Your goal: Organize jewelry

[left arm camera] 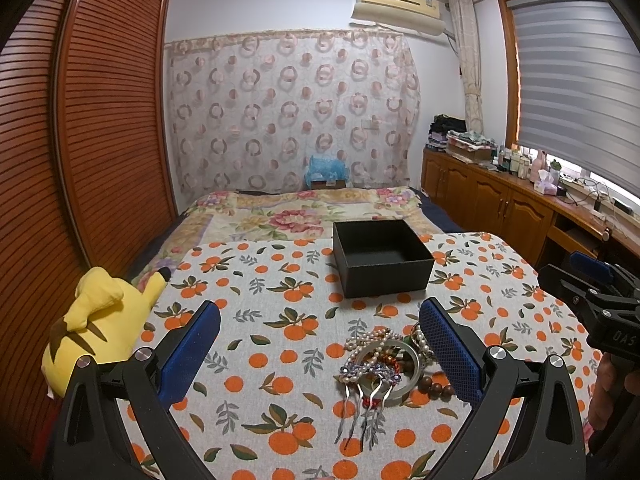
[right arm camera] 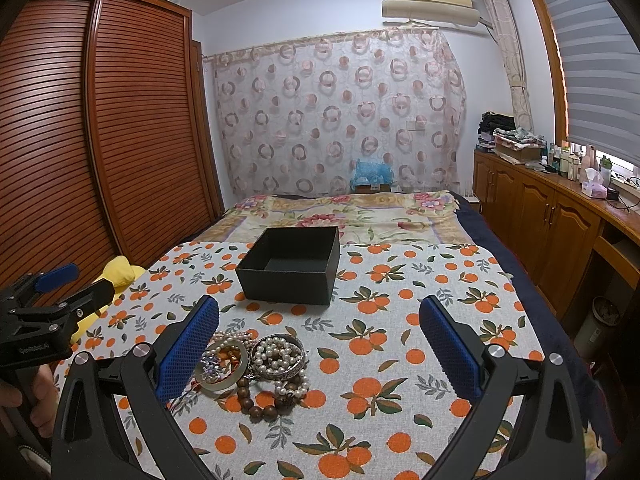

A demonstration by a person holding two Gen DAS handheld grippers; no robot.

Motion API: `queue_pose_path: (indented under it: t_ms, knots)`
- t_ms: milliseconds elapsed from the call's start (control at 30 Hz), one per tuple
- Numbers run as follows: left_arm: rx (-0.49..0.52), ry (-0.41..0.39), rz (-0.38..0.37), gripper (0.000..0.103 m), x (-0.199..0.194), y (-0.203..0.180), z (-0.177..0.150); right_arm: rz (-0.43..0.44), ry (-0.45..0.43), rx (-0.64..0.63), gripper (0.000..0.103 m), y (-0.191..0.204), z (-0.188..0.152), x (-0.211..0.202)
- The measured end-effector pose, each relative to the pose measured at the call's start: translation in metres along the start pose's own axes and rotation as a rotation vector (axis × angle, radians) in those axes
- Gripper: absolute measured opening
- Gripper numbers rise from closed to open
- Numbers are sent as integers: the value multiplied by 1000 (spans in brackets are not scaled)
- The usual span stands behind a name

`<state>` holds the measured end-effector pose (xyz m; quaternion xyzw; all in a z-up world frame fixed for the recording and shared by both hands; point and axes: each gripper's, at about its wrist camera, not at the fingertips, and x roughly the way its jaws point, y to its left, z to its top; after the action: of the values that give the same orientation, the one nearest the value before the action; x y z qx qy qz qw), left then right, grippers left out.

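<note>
A pile of jewelry (left arm camera: 384, 364) lies on the orange-print cloth: pearl strands, a pale bangle, wooden beads and a silver hair comb (left arm camera: 360, 408). It also shows in the right wrist view (right arm camera: 260, 364). An open, empty black box (left arm camera: 382, 262) stands behind it, also seen in the right wrist view (right arm camera: 292, 266). My left gripper (left arm camera: 320, 320) is open above the cloth, the pile just inside its right finger. My right gripper (right arm camera: 320, 316) is open, the pile by its left finger. Each gripper shows at the edge of the other's view.
The table (left arm camera: 256, 280) with the orange-print cloth stands at the foot of a bed (left arm camera: 296, 212). A yellow plush toy (left arm camera: 100, 320) lies at the table's left edge. A wooden wardrobe (left arm camera: 80, 120) is on the left, cabinets (right arm camera: 552, 216) on the right.
</note>
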<state>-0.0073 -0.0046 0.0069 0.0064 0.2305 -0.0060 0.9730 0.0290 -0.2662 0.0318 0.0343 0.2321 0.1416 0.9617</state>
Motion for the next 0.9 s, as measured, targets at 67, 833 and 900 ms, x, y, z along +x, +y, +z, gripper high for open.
queue_pose_path:
  t_ms: [67, 833, 900]
  knots:
    - [2, 5, -1, 97, 0, -1, 0, 0, 0, 0, 101, -1, -1, 0]
    - [38, 150, -135, 97, 52, -4, -22, 87, 110, -37, 101, -8, -34, 32]
    - [57, 175, -157, 92, 59, -8, -23, 91, 123, -47, 99, -8, -36, 36]
